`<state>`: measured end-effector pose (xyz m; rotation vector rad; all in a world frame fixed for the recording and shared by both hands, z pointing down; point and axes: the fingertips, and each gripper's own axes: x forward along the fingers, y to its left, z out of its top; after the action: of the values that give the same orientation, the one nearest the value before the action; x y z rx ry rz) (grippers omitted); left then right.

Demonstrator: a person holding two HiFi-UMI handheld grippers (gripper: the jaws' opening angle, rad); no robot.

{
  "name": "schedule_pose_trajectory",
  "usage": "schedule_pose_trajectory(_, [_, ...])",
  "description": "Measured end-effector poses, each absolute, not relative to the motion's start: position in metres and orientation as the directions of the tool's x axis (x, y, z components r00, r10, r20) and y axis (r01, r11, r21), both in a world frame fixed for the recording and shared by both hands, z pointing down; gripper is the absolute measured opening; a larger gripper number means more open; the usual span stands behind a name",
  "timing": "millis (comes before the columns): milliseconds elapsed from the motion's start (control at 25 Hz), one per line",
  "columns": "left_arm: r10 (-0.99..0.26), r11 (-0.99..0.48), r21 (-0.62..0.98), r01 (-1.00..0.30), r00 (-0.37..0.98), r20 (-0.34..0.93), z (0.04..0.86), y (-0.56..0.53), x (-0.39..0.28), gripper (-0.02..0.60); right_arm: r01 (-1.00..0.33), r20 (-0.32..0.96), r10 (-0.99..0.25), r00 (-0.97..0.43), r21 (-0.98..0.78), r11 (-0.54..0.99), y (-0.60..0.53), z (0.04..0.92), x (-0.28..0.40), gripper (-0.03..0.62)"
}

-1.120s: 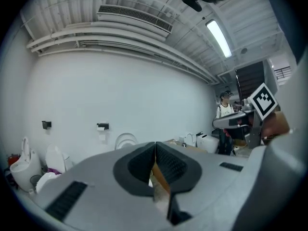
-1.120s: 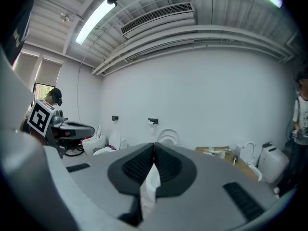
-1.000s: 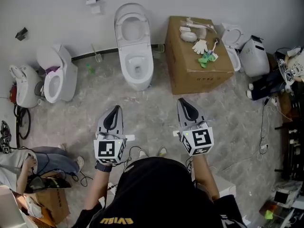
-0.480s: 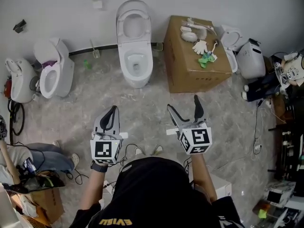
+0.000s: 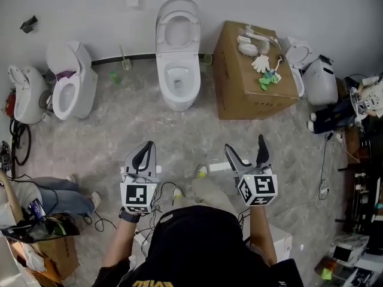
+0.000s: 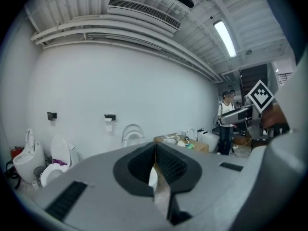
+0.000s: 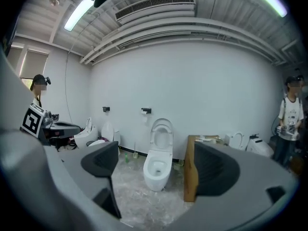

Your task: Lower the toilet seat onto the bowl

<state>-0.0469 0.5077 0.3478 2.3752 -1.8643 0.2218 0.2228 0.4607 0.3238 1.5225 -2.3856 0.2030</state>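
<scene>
Two grippers hang low over the floor, both well apart from the toilet. The toilet seat [image 5: 161, 28] stands upright against the wall at 12 o'clock, tipped back over the rear of the bowl [image 5: 178, 100]. Its hinge line appears to run from 9 to 3 o'clock, so it has to swing down toward 6 o'clock, toward the person.

The left gripper [image 5: 145, 146] has its fingers pressed together with nothing between them. From it the seat lies at about 1 o'clock.

The right gripper [image 5: 246, 145] has its fingers opening wide and empty, and from it the seat lies at about 11 o'clock. In the right gripper view the whole toilet sits framed between those two fingers, straight ahead.

Sideways the left gripper is somewhat the nearer, but the right one, spread and aimed, looks the likelier to take the seat's top edge (the cardboard box [image 5: 251, 82] stands just beside the bowl at its 3 o'clock, so a reach from that side has to pass it).
</scene>
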Motion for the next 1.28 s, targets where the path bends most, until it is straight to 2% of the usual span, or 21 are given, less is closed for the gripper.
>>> schedule_pose_trajectory(200, [-0.980,-0.143,0.068,-0.987,0.151,0.131,0.344,0.486,-0.058,0.014,-0.897,0.333,-0.849,-0.411,0.017,0.441,0.430,0.335,0.219,0.482])
schedule_pose_trajectory(440, [-0.977,-0.129,-0.007,-0.992,0.126,0.174,0.348,0.427,-0.047,0.014,-0.874,0.335,-0.818,-0.468,-0.041,0.484,0.356,0.357,0.219,0.481])
schedule_pose_trajectory(840, [-0.973,-0.046,-0.062,-0.997,0.030,0.229,0.331,0.317,-0.018,0.014,-0.813,0.324,-0.764,-0.558,-0.028,0.582,0.216,0.365,0.228,0.479])
schedule_pose_trajectory(1280, [-0.965,-0.051,-0.058,-0.997,0.035,0.261,0.337,0.240,0.003,0.014,-0.770,0.334,-0.723,-0.604,-0.014,0.637,0.132,0.376,0.217,0.477])
